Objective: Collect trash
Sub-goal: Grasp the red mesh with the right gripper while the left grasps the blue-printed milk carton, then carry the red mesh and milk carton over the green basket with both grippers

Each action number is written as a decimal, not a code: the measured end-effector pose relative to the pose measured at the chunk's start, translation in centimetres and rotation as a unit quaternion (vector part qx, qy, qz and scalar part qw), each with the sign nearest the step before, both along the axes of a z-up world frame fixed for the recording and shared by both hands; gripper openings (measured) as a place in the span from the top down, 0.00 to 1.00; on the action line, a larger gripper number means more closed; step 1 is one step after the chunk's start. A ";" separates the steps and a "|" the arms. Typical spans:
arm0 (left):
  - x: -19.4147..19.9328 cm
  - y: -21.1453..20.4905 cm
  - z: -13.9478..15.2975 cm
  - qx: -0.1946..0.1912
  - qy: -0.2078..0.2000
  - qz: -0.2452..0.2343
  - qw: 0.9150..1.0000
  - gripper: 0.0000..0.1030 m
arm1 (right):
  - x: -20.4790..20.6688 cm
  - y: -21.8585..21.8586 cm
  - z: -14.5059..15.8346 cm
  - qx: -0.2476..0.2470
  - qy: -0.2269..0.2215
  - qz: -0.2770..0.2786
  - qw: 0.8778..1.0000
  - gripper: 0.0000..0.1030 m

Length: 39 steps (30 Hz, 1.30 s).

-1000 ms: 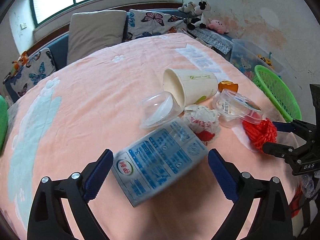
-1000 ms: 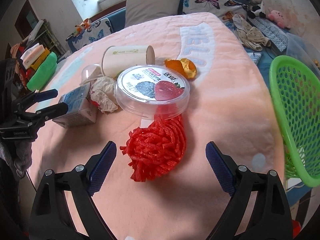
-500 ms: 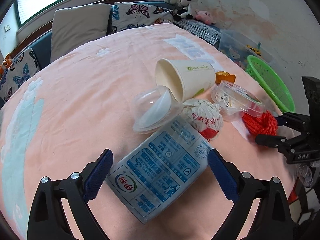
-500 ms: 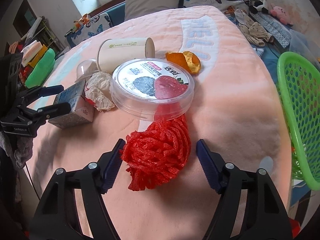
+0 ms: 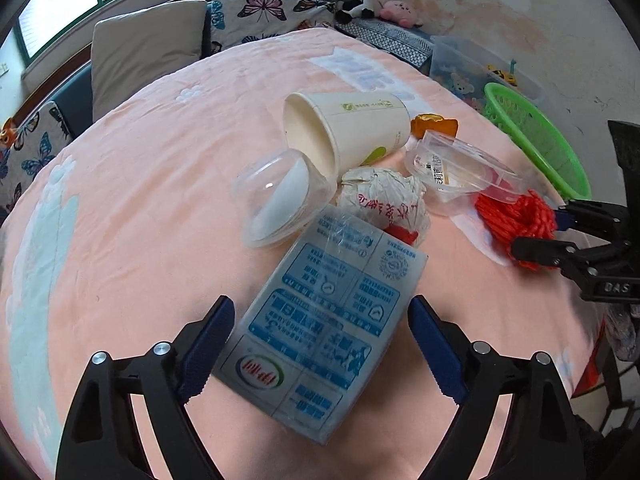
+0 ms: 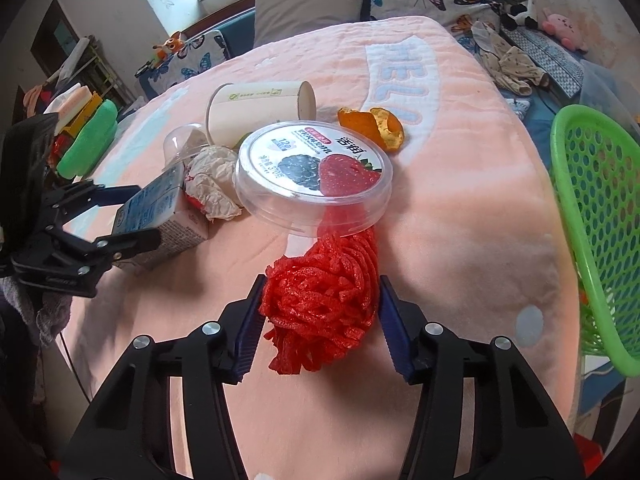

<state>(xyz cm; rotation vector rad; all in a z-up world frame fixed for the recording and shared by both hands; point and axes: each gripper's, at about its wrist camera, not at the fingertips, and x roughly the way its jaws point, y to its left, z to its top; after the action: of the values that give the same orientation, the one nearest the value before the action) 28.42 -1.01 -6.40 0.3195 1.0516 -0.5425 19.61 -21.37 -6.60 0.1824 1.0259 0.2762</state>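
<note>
though half-hidden, red netting point(image 6: 320, 300) under tub point(image 6: 316, 176)

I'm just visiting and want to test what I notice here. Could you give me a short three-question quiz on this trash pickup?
1. True or false: the paper cup stands upright.
2. What sits between the pads of the right gripper? A) orange peel B) red mesh bundle C) clear domed lid
3. Fill in: the left gripper straddles a blue and white ____.

Key:
1. False; it lies on its side.
2. B; the jaws are closing, pads at its sides.
3. Milk carton; jaws closing, not yet gripping.
</note>
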 end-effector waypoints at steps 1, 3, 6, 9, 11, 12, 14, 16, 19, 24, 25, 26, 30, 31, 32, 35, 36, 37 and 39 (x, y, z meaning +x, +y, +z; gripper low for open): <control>0.0 -0.2 -0.1 0.004 -0.001 -0.003 1.000 0.17 | 0.0 0.0 0.0 -0.001 0.000 -0.001 1.000 0.47; -0.1 -0.8 -0.3 0.014 -0.007 -0.006 1.000 0.17 | -0.2 -0.1 0.0 0.001 0.000 -0.002 1.000 0.47; -0.3 -1.0 -0.3 0.017 -0.012 -0.001 1.000 0.19 | -0.3 -0.2 0.0 0.005 0.001 0.001 1.000 0.48; -1.0 -1.3 -0.1 0.021 -0.021 -0.001 1.000 0.24 | -0.7 -0.2 0.1 0.007 -0.001 0.004 1.000 0.49; -1.4 -1.4 -0.1 0.027 -0.029 0.006 0.999 0.26 | -0.9 -0.2 0.1 0.006 -0.002 0.005 1.000 0.51; -1.5 -1.5 -0.1 0.028 -0.031 0.009 0.999 0.27 | -1.0 -0.1 0.2 0.007 -0.002 0.005 1.000 0.51; -1.8 -1.5 0.0 0.028 -0.033 0.020 0.999 0.29 | -1.2 -0.3 0.3 0.010 -0.003 0.005 1.000 0.52; -2.0 -1.5 0.3 0.022 -0.032 0.026 0.999 0.31 | -1.6 -0.3 0.5 0.012 -0.004 0.006 1.000 0.52; -2.9 -1.4 0.7 0.015 -0.033 0.034 0.999 0.33 | -2.4 -0.4 0.8 0.019 -0.005 0.012 1.000 0.52; -4.2 -1.1 1.5 -0.002 -0.034 0.043 0.999 0.34 | -3.9 -0.1 1.5 0.028 -0.011 0.028 0.999 0.52; -4.5 -1.0 1.7 -0.005 -0.035 0.044 0.998 0.34 | -4.2 0.0 1.7 0.030 -0.012 0.032 0.999 0.53; -4.7 -1.0 1.8 -0.006 -0.035 0.046 0.998 0.34 | -4.4 0.1 1.8 0.034 -0.012 0.034 0.999 0.53; -5.7 -0.9 2.8 -0.022 -0.034 0.048 0.998 0.34 | -5.9 0.2 2.6 0.033 -0.023 0.042 0.998 0.53; -5.9 -1.0 3.1 -0.024 -0.037 0.046 0.998 0.34 | -6.3 0.2 2.8 0.033 -0.026 0.044 0.998 0.53; -6.1 -1.1 3.4 -0.025 -0.039 0.045 0.998 0.34 | -6.7 0.1 2.9 0.031 -0.028 0.045 0.998 0.53; -6.8 -1.6 4.3 -0.034 -0.042 0.041 0.998 0.34 | -7.5 -0.4 3.4 0.031 -0.034 0.045 0.998 0.53; -7.0 -1.8 4.6 -0.036 -0.043 0.040 0.998 0.34 | -7.9 -0.8 3.6 0.034 -0.036 0.045 0.998 0.53; -7.1 -2.0 4.8 -0.040 -0.042 0.039 0.998 0.34 | -8.2 -1.1 3.9 0.035 -0.040 0.042 0.998 0.53; -7.4 -2.7 5.4 -0.047 -0.045 0.034 0.997 0.34 | -8.7 -2.0 4.3 0.036 -0.045 0.035 0.998 0.53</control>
<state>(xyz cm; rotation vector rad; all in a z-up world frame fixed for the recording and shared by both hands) 21.07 -3.68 -0.98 0.2235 0.9444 -0.5108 10.95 -23.33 -2.26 0.1981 0.9344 0.3822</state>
